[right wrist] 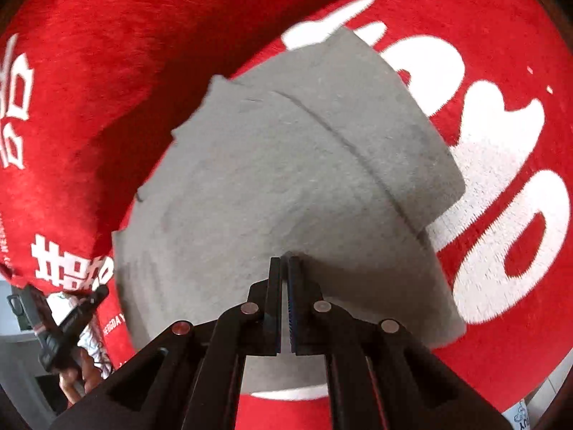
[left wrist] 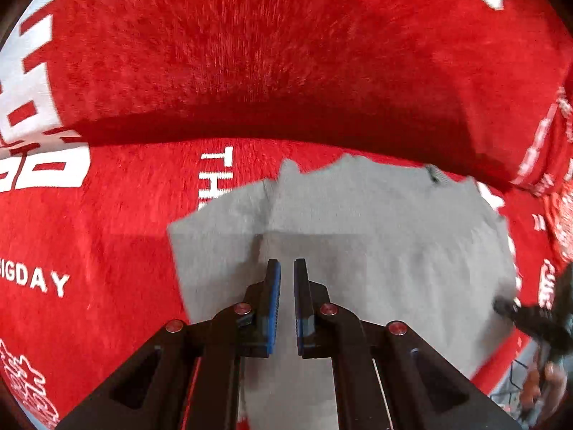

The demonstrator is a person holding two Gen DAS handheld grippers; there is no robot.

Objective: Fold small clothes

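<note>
A small grey garment lies spread on a red plush blanket with white lettering. In the left wrist view my left gripper points down at the garment's near left part. Its blue pads stand close together with grey cloth in the narrow gap and a raised fold just ahead. In the right wrist view the grey garment shows a seam across it. My right gripper is shut, and a small peak of grey cloth is pinched at its tips. Each view catches the other gripper at its edge, the right gripper and the left gripper.
The red blanket rises into a thick fold or cushion behind the garment, casting a dark shadow along the garment's far edge. A person's hand holds the left tool. Pale floor shows past the blanket's edge.
</note>
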